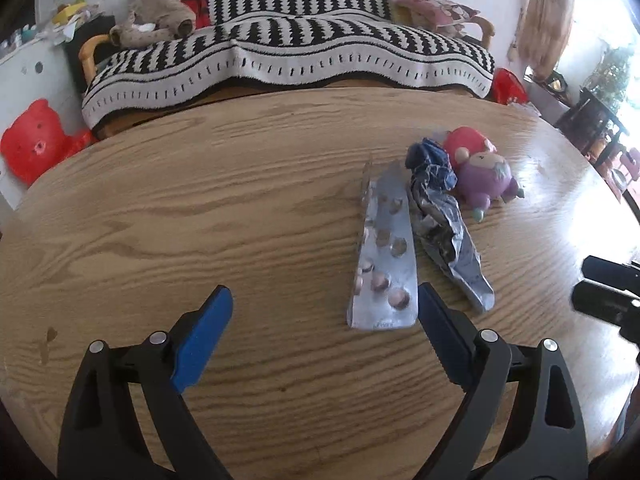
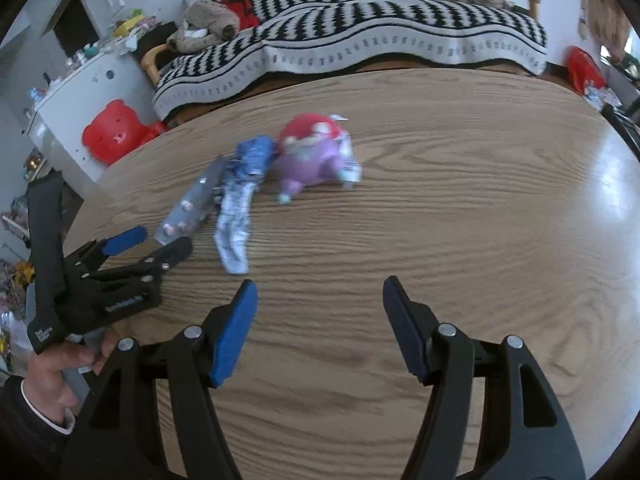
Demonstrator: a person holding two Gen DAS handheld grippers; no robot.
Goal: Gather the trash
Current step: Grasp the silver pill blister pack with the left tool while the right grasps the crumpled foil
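On the round wooden table (image 1: 200, 208) lies a silver blister pack (image 1: 384, 256) with several pills, and a crumpled blue and silver wrapper (image 1: 444, 216) lies right beside it. My left gripper (image 1: 324, 300) is open; the pack's near end sits just inside its right finger (image 1: 436, 320), and no pad presses on it. The right wrist view shows the pack (image 2: 192, 204), the wrapper (image 2: 240, 208) and the left gripper (image 2: 160, 240) held by a hand (image 2: 68, 364). My right gripper (image 2: 320, 292) stands open over bare wood, short of the wrapper.
A purple and red plush toy (image 1: 484, 178) touches the wrapper's far end. Beyond the table stands a sofa with a black and white striped blanket (image 1: 288, 52). A red bear-shaped stool (image 1: 36, 140) sits far left. The right gripper's body (image 1: 604, 296) shows at the right edge.
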